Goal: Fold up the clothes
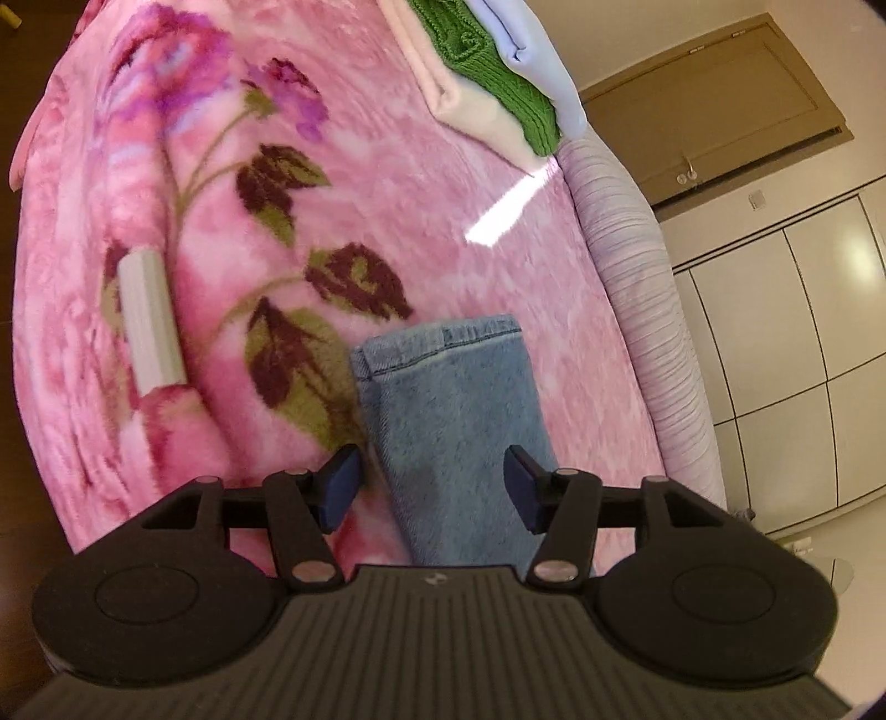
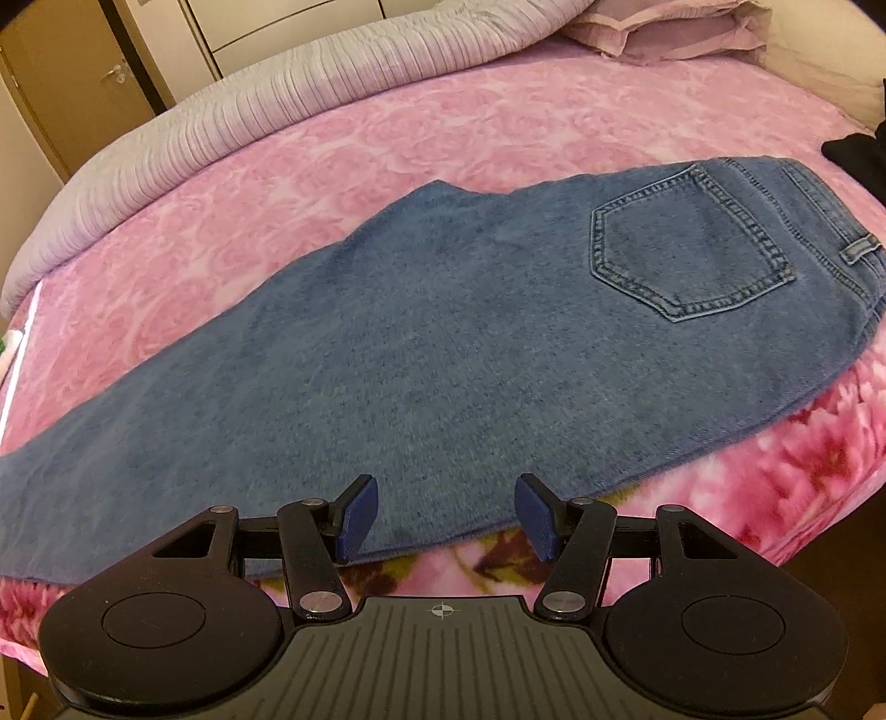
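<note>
Blue jeans [image 2: 421, 332] lie flat on the pink bed, folded lengthwise, back pocket [image 2: 692, 243] up at the right, legs running off to the left. My right gripper [image 2: 446, 518] is open over the jeans' near edge, around mid-length, with nothing between its blue pads. In the left wrist view the jeans' leg end [image 1: 454, 410] with its hem [image 1: 443, 340] points away from me. My left gripper [image 1: 432, 487] stands open just above that leg, its pads on either side of the cloth, not closed on it.
A pink floral blanket [image 1: 343, 183] covers the bed. A stack of folded clothes [image 1: 487, 77] in pink, green and pale blue sits at the far end. A white bar-shaped object [image 1: 149, 321] lies on the blanket. A ribbed lilac duvet [image 2: 221, 127] lines the edge; pillows [image 2: 664, 33] and a dark garment [image 2: 855, 155] sit beyond.
</note>
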